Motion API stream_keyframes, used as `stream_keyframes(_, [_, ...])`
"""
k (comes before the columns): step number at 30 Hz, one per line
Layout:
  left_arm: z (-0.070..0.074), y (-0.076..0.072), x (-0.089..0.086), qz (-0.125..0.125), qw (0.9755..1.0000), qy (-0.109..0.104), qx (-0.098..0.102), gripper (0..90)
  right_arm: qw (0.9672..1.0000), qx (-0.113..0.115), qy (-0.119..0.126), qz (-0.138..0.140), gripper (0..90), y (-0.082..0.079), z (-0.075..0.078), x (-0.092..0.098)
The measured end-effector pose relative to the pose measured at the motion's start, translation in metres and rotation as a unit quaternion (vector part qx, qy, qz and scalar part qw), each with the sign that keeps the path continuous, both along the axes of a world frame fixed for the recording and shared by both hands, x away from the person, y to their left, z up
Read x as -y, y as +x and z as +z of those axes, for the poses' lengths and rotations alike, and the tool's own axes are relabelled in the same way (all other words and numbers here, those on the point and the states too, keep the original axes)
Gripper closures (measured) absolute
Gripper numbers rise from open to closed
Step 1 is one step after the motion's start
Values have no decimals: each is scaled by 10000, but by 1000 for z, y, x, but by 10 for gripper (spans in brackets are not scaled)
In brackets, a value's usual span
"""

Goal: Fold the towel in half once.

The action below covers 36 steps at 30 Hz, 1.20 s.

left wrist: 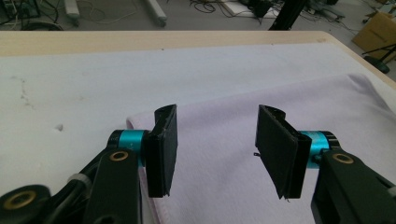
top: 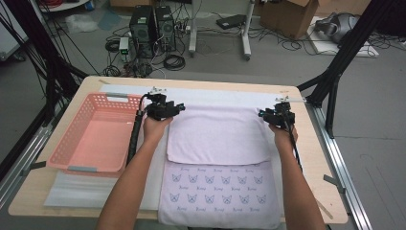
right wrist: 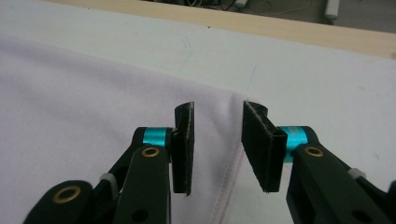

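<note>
A pale lilac cloth (top: 218, 134) lies folded on the table, its upper layer plain. The lower layer (top: 220, 191) sticks out toward the front and carries a print of small cat faces. My left gripper (top: 163, 108) sits at the cloth's far left corner, open. In the left gripper view the jaws (left wrist: 217, 135) stand wide over the cloth (left wrist: 243, 102) with nothing pressed between them. My right gripper (top: 277, 115) is at the far right corner, also open. There the hemmed edge of the cloth (right wrist: 70, 93) runs below the gap between the right gripper (right wrist: 218, 130) jaws.
A pink plastic basket (top: 91, 139) stands on the left of the table. A white mat (top: 215, 96) lies under the cloth and reaches toward the wooden far edge (top: 191, 82). Computers and cables sit on the floor beyond.
</note>
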<state>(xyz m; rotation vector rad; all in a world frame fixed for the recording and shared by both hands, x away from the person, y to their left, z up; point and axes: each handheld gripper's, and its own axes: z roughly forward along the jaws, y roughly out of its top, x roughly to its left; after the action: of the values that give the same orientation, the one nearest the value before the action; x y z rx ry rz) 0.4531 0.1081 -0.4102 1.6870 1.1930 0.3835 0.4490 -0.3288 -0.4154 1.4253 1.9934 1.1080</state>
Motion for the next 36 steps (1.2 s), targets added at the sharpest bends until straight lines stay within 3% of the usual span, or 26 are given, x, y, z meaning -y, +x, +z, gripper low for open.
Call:
stream_keyframes(2, [-1,-8,0,-79,9999,-75,17,472,10000,-2,23,90,646,-7,1,1])
stream_keyframes(5, [-1,-19,1,-175,9998,11,-30,474,9999,-18,-9,152,660,-18,1,3])
stream_keyframes(7, [-1,-29,-1,-92,9998,-114,125,484,9999,-72,11,155,660,-26,1,6])
stream_keyframes(9, [-1,-36,-2,-135,9998,-93,107,485,9998,-62,87,178,657,-36,0,7])
stream_keyframes(11, [-1,-45,-3,-131,9997,-104,173,489,9992,-239,80,298,643,-43,1,7])
stream_keyframes(13, [-3,-54,-4,-138,9997,-128,173,489,9993,-57,-113,342,651,-55,4,4])
stream_keyframes(17, [-9,-71,-4,-225,9997,61,117,489,9993,-77,-64,362,648,-75,6,5])
stream_keyframes(21, [-15,-87,-6,-276,9995,27,148,497,9993,-101,56,368,648,-94,3,8])
stream_keyframes(24, [-20,-99,-5,-364,9993,104,80,496,9991,-129,20,398,644,-108,-2,10])
stream_keyframes(28, [-24,-117,-4,-496,9984,218,139,493,9990,-171,-30,419,634,-127,-9,11])
stream_keyframes(31, [-28,-130,-7,-506,9983,251,148,486,9988,-200,-45,441,625,-139,-13,11])
stream_keyframes(36, [-38,-146,-17,-414,9985,346,-11,475,9984,-233,130,503,616,-156,-18,12])
